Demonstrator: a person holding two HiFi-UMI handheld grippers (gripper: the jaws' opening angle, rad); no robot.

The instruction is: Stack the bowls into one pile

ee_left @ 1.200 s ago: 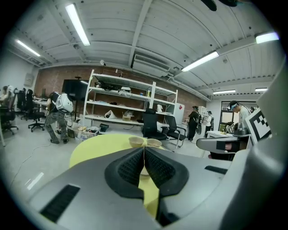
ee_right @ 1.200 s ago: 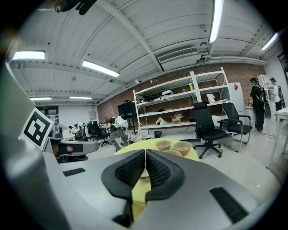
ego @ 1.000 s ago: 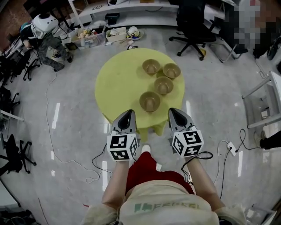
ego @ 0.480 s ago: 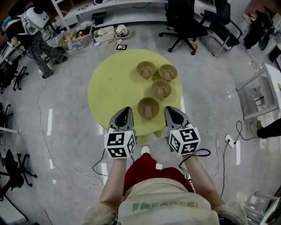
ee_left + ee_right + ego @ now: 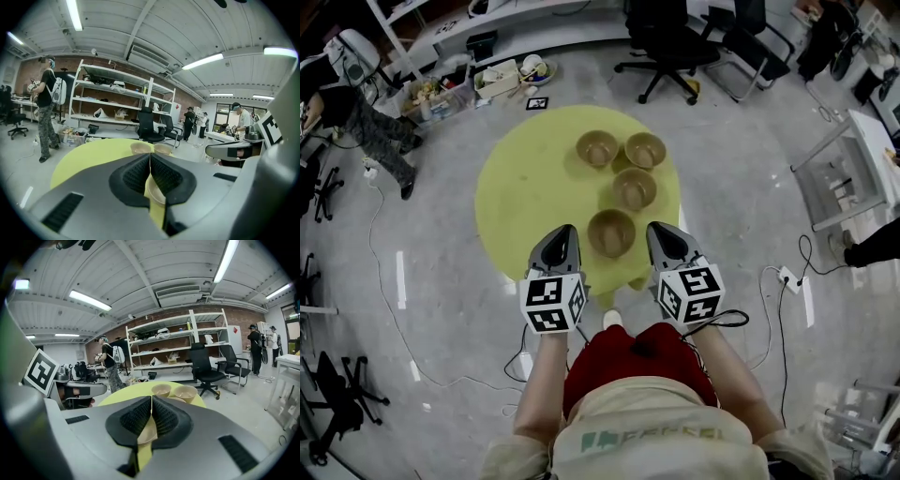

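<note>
stacking has not started: four separate pieces stand upright on the round yellow-green desk [image 5: 520, 187], all on its right half as i look down. the nearest bowl [image 5: 611, 232] sits close to the desk's near edge. the middle bowl [image 5: 634, 188] is just beyond it and a little to the right. the far left bowl [image 5: 597, 148] and far right bowl [image 5: 645, 149] stand side by side at the back, just beside each other, and i cannot tell whether their rims touch. all four look empty.

the left tongs [image 5: 565, 234] hang over the desk's near edge, just left of the nearest bowl. the right tongs [image 5: 660, 231] hang just right of that same bowl, so it lies between the two. neither touches it. in the left gripper view the ribbed black pads are pressed together with nothing between them, and the bowl shows only below and beyond the tips. the right gripper view shows the same: jaws shut together, empty, with the two back bowls visible past them on the desk.

beyond the desk a black office chair [image 5: 661, 42] stands on the grey floor [image 5: 750, 159], and metal shelving [image 5: 115, 103] lines the brick wall.
</note>
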